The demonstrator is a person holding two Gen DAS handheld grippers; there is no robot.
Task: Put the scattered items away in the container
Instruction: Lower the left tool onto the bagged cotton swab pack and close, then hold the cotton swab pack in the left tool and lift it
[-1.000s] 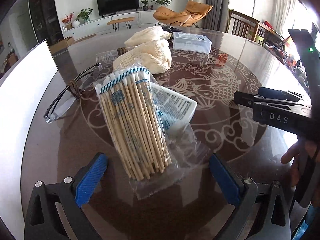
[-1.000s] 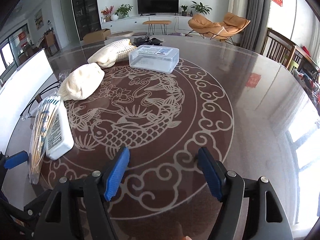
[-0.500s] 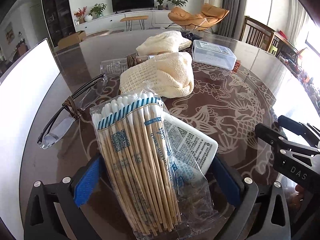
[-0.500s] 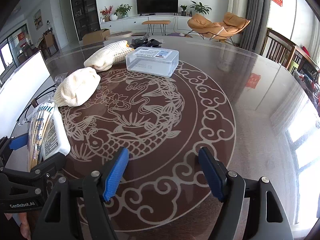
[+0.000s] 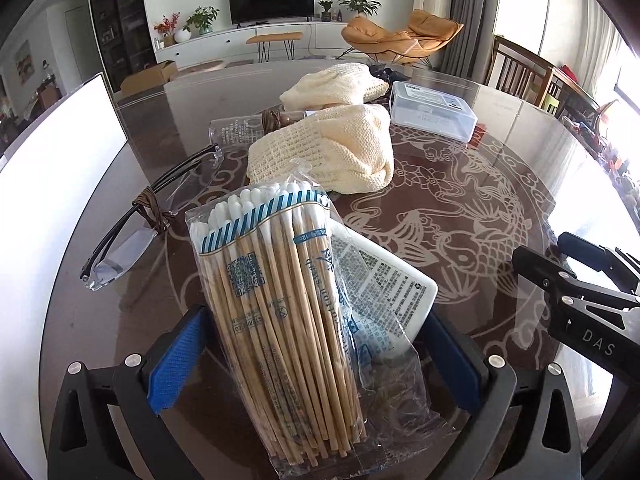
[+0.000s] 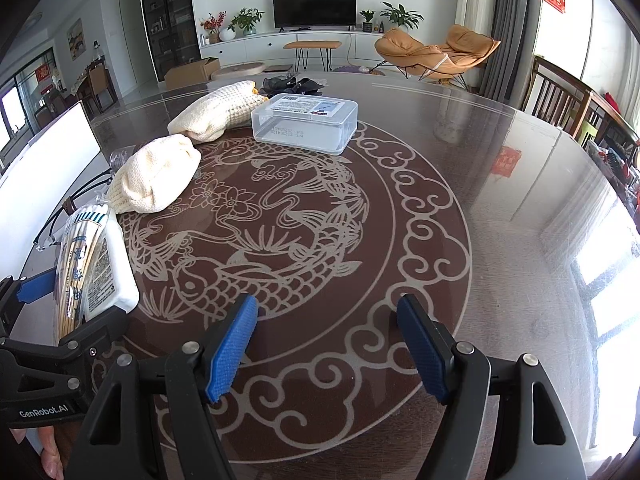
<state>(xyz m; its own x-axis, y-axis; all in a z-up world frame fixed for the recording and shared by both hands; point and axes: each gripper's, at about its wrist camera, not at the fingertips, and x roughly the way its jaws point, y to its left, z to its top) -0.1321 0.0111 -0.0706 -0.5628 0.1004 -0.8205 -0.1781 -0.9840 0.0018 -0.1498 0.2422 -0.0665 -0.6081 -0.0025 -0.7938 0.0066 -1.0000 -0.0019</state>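
A clear bag of wooden cotton swabs (image 5: pixel 280 312) lies on a white printed pack (image 5: pixel 384 288) on the round brown table. My left gripper (image 5: pixel 316 360) is open, its blue pads on either side of the bag and pack. Both also show at the left of the right wrist view, the swabs (image 6: pixel 78 256) beside the pack (image 6: pixel 112 276). My right gripper (image 6: pixel 328 344) is open and empty above the table's carp pattern. A large white container (image 5: pixel 52 184) stands at the table's left edge.
Two cream knitted pouches (image 5: pixel 328 152) (image 6: pixel 218 110), glasses (image 5: pixel 148 216), a small glass bottle (image 5: pixel 248 128) and a clear lidded plastic box (image 6: pixel 306 122) lie farther back. Wooden chairs (image 6: pixel 568 100) stand at the right of the table.
My left gripper has moved forward, so the swab bag and white pack now lie between its pads. My right gripper has hardly moved.
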